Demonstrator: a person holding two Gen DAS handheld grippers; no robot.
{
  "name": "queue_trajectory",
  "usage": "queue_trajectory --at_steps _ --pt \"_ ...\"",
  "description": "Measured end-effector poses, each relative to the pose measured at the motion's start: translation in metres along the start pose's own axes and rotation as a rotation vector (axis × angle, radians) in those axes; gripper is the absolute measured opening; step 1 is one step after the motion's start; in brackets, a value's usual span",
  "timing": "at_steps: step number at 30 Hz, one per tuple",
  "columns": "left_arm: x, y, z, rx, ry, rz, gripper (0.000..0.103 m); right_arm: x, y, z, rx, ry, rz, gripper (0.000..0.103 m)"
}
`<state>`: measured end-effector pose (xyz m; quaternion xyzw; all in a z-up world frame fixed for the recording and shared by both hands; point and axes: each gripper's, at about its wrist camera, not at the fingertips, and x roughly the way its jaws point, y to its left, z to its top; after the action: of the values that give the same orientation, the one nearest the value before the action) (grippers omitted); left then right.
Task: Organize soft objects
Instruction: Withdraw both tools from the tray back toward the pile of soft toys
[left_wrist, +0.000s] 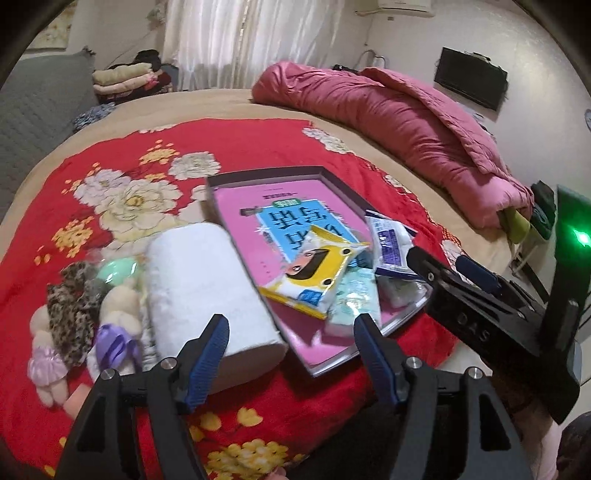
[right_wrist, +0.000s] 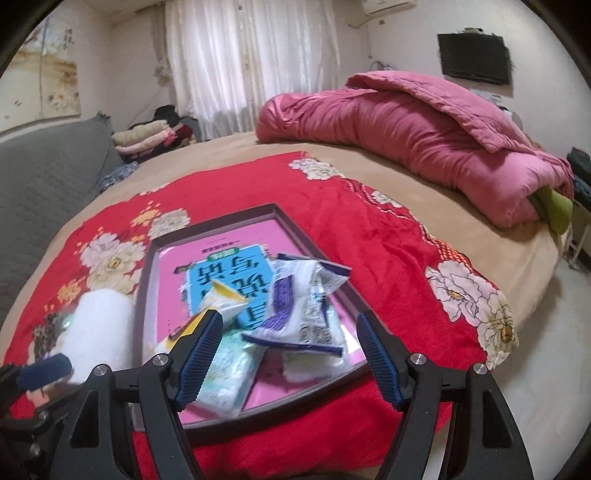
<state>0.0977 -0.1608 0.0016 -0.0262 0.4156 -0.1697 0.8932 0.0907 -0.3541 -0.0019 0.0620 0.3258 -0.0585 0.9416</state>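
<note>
Hovering over bed with red floral blanket (left_wrist: 258, 147) | left hand-held gripper (left_wrist: 291, 325) jaws apart, empty | right hand-held gripper (right_wrist: 286, 321) jaws apart, empty | soft tissue packets (right_wrist: 310, 295) piled in shallow dark-rimmed pink tray (right_wrist: 207, 229) | white paper roll (left_wrist: 207, 284) just left of tray | plush toys (left_wrist: 110, 306) beside roll
</note>
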Motion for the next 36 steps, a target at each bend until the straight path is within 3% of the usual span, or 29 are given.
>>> queue_trajectory --at_steps 14,36 --pt "-0.025 0.027 -0.007 -0.055 -0.028 0.053 0.07 -0.023 0.044 -0.013 -0.117 0.006 0.053 0.076" --pt "-0.044 0.044 -0.012 -0.088 -0.047 0.037 0.07 -0.042 0.069 -0.023 -0.183 0.01 0.066 0.076"
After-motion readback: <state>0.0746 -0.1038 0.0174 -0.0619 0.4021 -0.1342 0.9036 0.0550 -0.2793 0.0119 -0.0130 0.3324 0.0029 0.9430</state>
